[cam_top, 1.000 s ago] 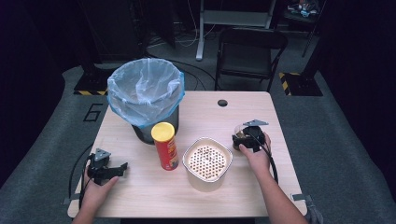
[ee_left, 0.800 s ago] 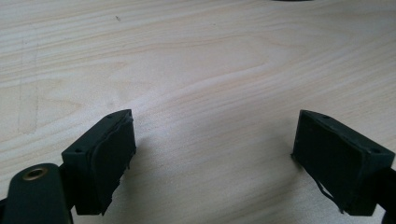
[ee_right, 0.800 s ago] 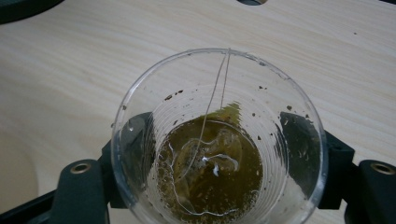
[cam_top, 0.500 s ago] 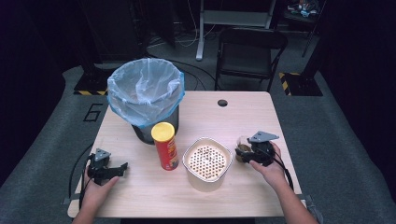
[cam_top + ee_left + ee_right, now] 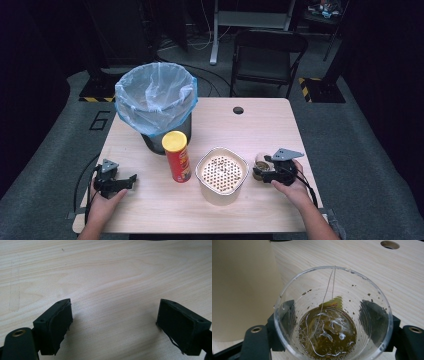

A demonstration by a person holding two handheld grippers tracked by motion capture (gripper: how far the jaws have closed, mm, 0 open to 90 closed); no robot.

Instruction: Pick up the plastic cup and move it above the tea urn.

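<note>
From the high view, a "6" (image 5: 100, 120) is marked on the floor left of the counter (image 5: 260, 130); the label on the red can (image 5: 177, 156) is too small to read. A lined bin (image 5: 155, 102) stands behind the can, and a cream pot (image 5: 222, 175) with a perforated insert sits just right of it. The left gripper (image 5: 131, 178) lies low on the counter near its left edge, held by the left hand (image 5: 102, 200), pointing right. The right gripper (image 5: 258, 170), in the right hand (image 5: 290, 182), holds a cup (image 5: 259, 166) beside the pot.

In the left gripper view, the fingers (image 5: 56, 323) stand wide apart over bare wood.

In the right gripper view, the fingers (image 5: 287, 312) clamp the clear cup (image 5: 333, 312) on both sides; it holds brown liquid, a tea bag (image 5: 332, 303) and its string.
</note>
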